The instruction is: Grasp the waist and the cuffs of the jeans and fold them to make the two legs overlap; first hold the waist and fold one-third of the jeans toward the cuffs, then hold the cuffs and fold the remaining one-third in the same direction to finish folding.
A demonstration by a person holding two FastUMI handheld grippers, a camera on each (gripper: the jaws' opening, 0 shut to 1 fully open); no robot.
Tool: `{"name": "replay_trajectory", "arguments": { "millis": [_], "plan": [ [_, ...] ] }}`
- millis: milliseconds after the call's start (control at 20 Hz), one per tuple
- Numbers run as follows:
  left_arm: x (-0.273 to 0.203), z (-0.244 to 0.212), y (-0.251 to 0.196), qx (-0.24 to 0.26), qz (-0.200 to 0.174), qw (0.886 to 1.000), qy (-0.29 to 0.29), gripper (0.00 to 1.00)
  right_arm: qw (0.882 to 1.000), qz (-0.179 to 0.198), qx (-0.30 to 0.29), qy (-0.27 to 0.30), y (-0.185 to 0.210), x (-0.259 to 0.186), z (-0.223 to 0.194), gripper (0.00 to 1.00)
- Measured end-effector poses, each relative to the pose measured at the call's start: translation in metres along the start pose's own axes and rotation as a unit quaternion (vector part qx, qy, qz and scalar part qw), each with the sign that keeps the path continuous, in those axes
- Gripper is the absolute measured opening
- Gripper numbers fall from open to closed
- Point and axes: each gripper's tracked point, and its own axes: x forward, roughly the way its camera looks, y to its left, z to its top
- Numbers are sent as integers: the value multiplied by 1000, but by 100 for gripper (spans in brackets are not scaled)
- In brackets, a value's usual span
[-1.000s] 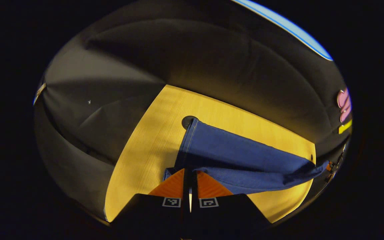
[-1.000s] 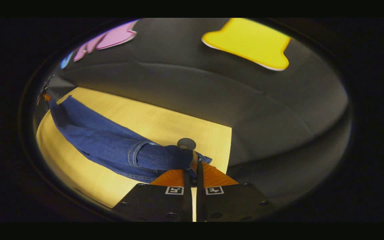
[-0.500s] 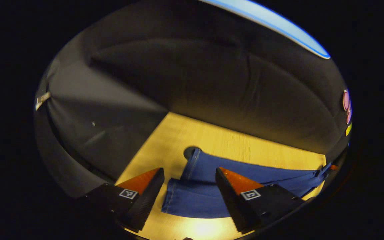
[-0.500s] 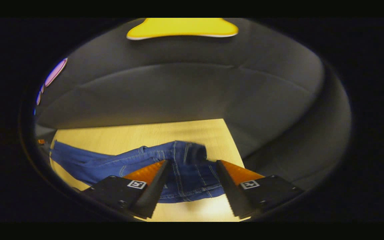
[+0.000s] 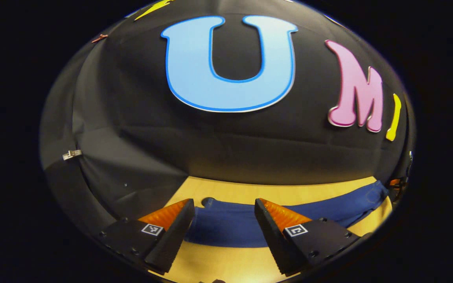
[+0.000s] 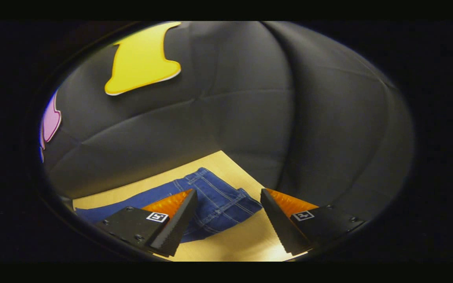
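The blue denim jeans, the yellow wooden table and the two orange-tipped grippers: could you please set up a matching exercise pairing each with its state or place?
Things:
1. blue denim jeans
2. yellow wooden table
3. left gripper
4. right gripper

States:
A. open, above the plain end of the jeans
B. lying flat, held by neither gripper
C. open, above the stitched end of the jeans
D. bearing the jeans

Pairs: 1-B, 2-D, 3-A, 4-C

Jeans (image 5: 226, 226) partly hidden behind left claw (image 5: 223, 220) fingers; far end cut off at view edge.
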Motion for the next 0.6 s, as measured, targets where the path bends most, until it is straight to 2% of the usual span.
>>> {"name": "replay_trajectory", "arguments": {
  "millis": [150,300,450,600],
  "plan": [
    [-33,-9,-41,-14,-26,1000,3,96,1000,-12,-15,-3,-12,13,-14,98],
    [-54,-15,-73,-24,-53,998,5,96,1000,-11,3,2,-16,25,-25,98],
    [-64,-19,-102,-29,-80,996,12,96,1000,-7,0,4,-19,35,-33,98],
    [-69,-23,-119,-26,-93,995,16,97,999,2,25,24,-19,48,-50,98]
  ]
}}
